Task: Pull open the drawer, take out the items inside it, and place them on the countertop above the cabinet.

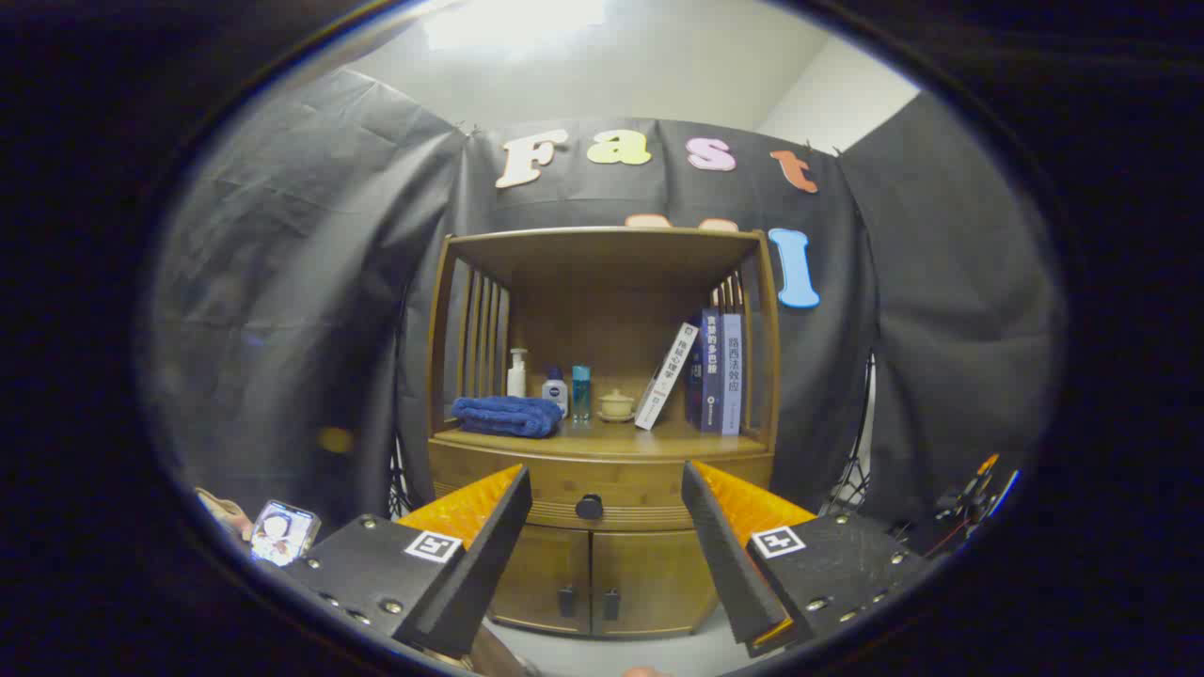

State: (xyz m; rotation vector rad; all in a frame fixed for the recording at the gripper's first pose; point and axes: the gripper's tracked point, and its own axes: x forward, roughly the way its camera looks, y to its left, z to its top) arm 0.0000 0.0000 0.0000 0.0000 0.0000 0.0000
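1. The wide wooden drawer under the cabinet's countertop looks rigid and should slide stiffly; its small round dark knob is the only place to grasp, and probably smooth
2. The gripper fingers stand wide apart, holding nothing
3. The closed drawer lies beyond the fingers, its knob centred in the gap between them

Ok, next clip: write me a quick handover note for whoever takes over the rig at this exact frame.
Claw: open, holding nothing, fingers spread either side of the drawer knob, which lies beyond them.
Drawer: shut, contents hidden.
Countertop above it carries a blue towel, bottles, a small lidded pot and books.
Done: nothing.
Left: grip the knob, pull the drawer open, move its items onto the countertop.
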